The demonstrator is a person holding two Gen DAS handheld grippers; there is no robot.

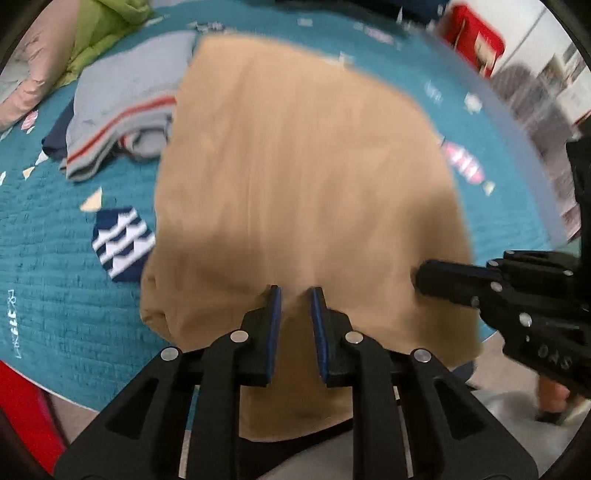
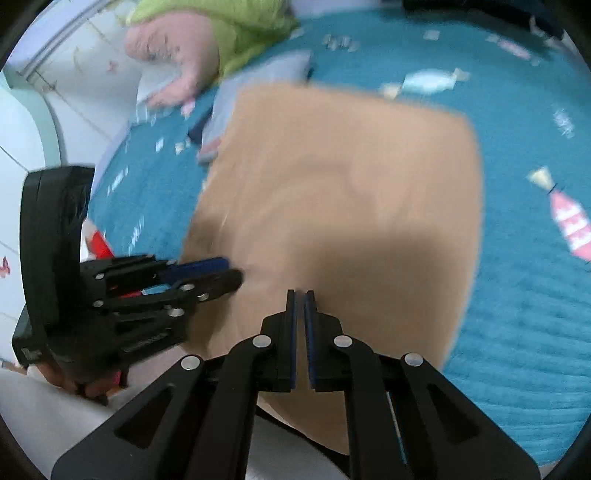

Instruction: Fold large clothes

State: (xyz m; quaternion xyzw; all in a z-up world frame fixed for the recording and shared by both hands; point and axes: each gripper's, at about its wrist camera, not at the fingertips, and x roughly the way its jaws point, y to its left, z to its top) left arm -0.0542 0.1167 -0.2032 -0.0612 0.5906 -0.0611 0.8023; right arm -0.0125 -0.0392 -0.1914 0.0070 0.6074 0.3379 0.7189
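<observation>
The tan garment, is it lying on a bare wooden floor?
No, the tan garment is spread over a teal bedspread printed with small nautical shapes, and no wooden floor shows beneath it.

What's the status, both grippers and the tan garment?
Left gripper slightly open over near hem. Right gripper nearly shut at same edge, pinch unconfirmed. Tan garment spread on teal quilt. Grey striped garment abuts far-left corner.

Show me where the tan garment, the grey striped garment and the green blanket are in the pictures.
tan garment (image 1: 295,166): left wrist view, on the middle of the flat cloth.
grey striped garment (image 1: 122,110): left wrist view, on the grey cloth just above its red stripe.
green blanket (image 2: 240,29): right wrist view, on its crumpled middle.
</observation>
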